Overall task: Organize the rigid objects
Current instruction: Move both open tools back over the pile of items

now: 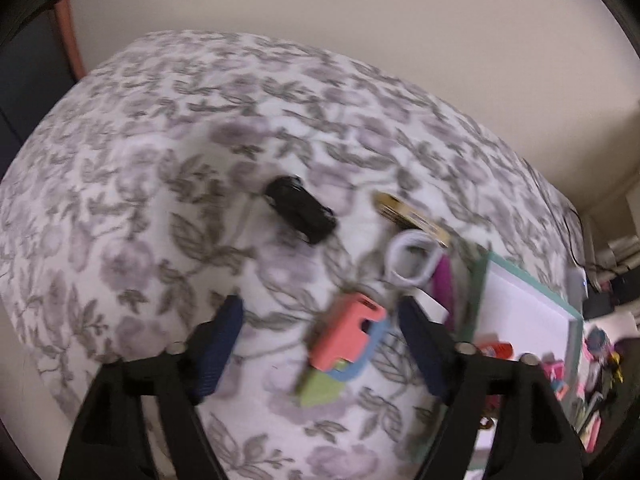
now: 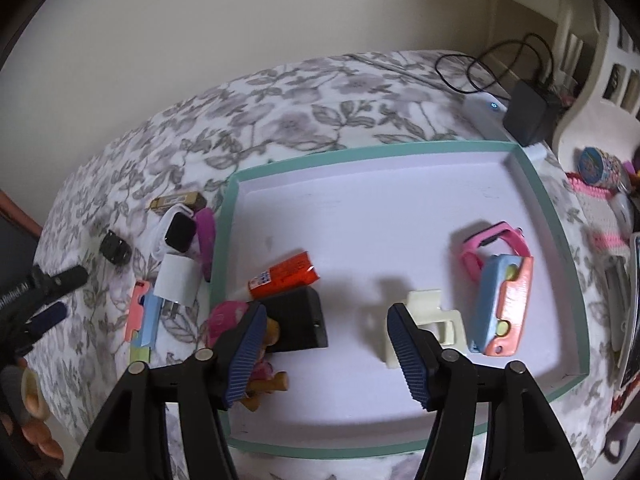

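The left gripper (image 1: 320,320) is held apart and empty above the coral, blue and green plastic block (image 1: 344,348) on the floral cloth (image 1: 160,160), seemingly lined up for collection; the right gripper (image 2: 326,334), likewise apart and empty, is poised over the teal-rimmed white tray (image 2: 224,240), where sorted items are gathered.

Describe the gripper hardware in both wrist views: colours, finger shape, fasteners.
Both alike: the left gripper and right gripper have matte black angular finger arms with cut-out windows, round silver pins at the joints, and dark blue ribbed pads tapering to rounded tips. No cables or sleeves visible.
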A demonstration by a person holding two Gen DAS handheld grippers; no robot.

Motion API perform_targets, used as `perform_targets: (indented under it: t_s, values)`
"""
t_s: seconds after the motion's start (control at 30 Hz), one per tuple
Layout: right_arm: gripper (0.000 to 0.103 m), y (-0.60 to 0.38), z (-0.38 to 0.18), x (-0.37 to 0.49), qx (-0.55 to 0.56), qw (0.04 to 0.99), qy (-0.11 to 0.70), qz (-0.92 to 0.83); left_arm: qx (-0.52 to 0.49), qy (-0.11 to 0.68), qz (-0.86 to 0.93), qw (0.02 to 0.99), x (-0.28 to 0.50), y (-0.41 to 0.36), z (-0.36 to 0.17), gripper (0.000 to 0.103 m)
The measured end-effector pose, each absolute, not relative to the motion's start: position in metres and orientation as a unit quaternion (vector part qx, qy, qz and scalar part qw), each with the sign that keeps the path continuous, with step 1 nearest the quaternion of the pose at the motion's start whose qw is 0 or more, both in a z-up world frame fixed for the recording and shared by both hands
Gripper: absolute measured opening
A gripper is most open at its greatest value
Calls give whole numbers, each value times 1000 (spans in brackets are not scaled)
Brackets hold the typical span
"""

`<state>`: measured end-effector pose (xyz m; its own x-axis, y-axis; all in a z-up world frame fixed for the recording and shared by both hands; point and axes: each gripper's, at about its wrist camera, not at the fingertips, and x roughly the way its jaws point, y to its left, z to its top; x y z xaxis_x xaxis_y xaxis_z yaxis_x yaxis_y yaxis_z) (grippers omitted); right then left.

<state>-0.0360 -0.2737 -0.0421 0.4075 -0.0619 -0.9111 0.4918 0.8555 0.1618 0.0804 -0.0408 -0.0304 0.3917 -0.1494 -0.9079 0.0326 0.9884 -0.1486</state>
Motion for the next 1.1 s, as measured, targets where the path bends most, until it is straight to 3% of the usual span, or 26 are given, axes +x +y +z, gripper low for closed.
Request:
perform_targets:
  t_s: [0.07,0.13,0.23,0.43,0.5,1.1]
  values:
    - [69,-270,-43,-35,203,815,517,-166,-53,543,-44,837,82,-34,-28,82]
    - [86,-267,-43,-34,198,817,516,-164,-47,536,-31,842,84,-29,-27,85]
    - [89,-265,-43,-32,197,819,515,-161,-41,530,-17,847,86,-23,-26,98]
    - [92,-261,-42,-32,182,826,509,-160,-41,518,-8,854,88,-17,-22,99]
    - [103,-259,-41,-31,180,829,506,-156,-42,516,-7,855,89,-14,-21,99]
    - [103,-231,-40,-18,160,848,491,-123,-61,507,-18,859,97,2,-26,99]
